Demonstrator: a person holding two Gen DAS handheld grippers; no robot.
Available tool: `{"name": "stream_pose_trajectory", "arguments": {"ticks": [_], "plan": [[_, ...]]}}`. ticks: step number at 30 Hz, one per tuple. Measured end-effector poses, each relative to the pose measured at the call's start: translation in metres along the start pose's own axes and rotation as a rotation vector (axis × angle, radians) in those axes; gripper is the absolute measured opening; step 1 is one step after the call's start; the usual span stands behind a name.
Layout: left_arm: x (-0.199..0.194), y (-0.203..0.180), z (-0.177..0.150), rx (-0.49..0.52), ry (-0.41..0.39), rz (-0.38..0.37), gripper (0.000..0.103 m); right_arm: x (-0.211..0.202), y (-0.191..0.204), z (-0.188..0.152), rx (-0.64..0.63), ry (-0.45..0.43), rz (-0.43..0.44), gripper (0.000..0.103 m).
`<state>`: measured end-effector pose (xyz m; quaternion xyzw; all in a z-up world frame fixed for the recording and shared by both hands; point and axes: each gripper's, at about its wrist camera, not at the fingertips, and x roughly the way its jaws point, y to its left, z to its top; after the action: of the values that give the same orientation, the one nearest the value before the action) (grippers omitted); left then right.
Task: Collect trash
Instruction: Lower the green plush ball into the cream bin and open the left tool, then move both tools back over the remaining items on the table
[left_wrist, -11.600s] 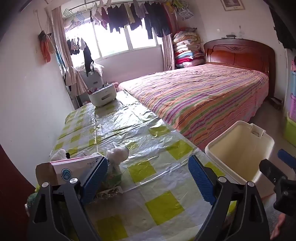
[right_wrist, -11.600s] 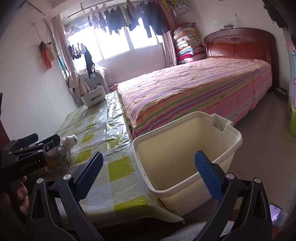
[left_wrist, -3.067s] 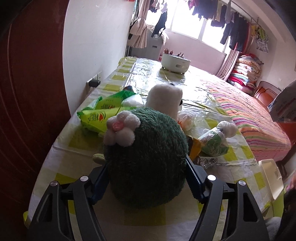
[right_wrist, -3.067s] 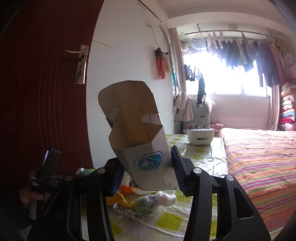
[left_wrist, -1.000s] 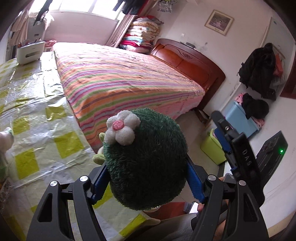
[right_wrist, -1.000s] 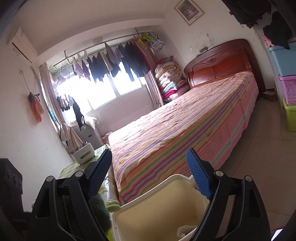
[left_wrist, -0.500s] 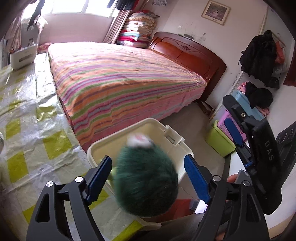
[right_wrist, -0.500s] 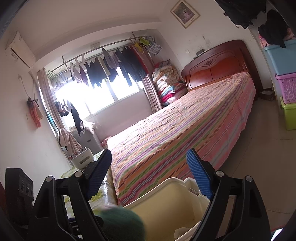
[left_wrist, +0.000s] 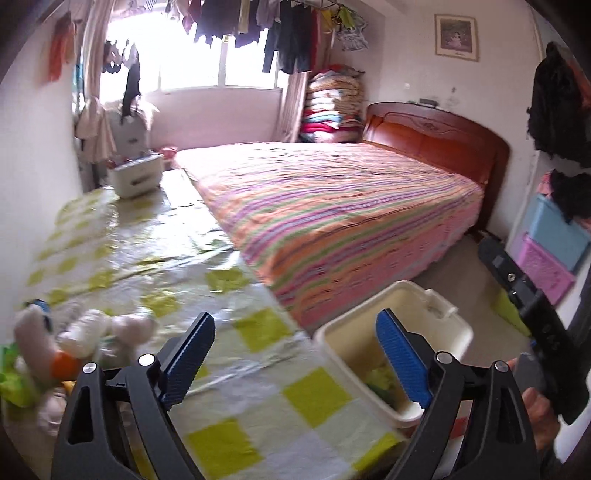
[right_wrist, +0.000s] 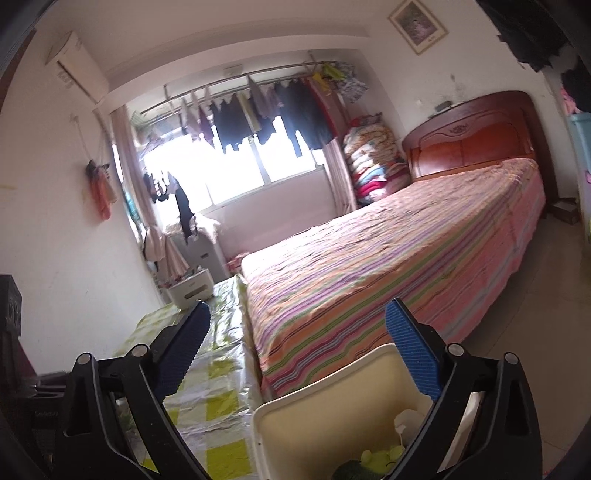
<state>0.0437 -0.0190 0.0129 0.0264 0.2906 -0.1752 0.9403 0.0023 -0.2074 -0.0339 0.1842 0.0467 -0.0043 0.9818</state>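
Note:
A cream plastic bin (left_wrist: 406, 285) stands on the floor between the table's near corner and the bed. The dark green plush ball (right_wrist: 351, 470) lies at its bottom beside a white scrap (right_wrist: 408, 421). My left gripper (left_wrist: 295, 354) hangs over the table's corner and the bin's edge, its jaws opening with nothing between them. My right gripper (right_wrist: 297, 350) points level over the bin (right_wrist: 325, 376), jaws opening too and holding nothing. A blurred pile of white plush toys and wrappers (left_wrist: 85, 332) lies on the table at the left.
The table's yellow-checked plastic cloth (left_wrist: 258, 398) runs back to a white holder (left_wrist: 136, 175) by the window. A striped bed (left_wrist: 351, 206) runs along the table's right side. Coloured crates (left_wrist: 554, 258) stand at the right wall. A hand (left_wrist: 535, 406) holds the other tool there.
The green plush ball dropped from my left gripper into the bin. That gripper opened and swung left toward the table. The right gripper's jaws spread wider and it tipped slightly.

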Motion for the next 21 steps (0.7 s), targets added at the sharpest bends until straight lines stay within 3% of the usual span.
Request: {"name": "stream_pose_trajectory", "arguments": {"ticks": [5,10,21], "plan": [[-0.009,0.033,-0.006,0.011,0.012,0.113,0.087,0.011,0.026,-0.009,-0.027,0.048,0.063,0.096],[-0.023,0.073,-0.015,-0.045,0.02,0.185,0.087,0.026,0.052,-0.02,-0.047,0.122,0.135,0.096],[-0.046,0.146,-0.032,-0.226,0.048,0.255,0.087,0.051,0.105,-0.048,-0.061,0.287,0.304,0.096]]}}
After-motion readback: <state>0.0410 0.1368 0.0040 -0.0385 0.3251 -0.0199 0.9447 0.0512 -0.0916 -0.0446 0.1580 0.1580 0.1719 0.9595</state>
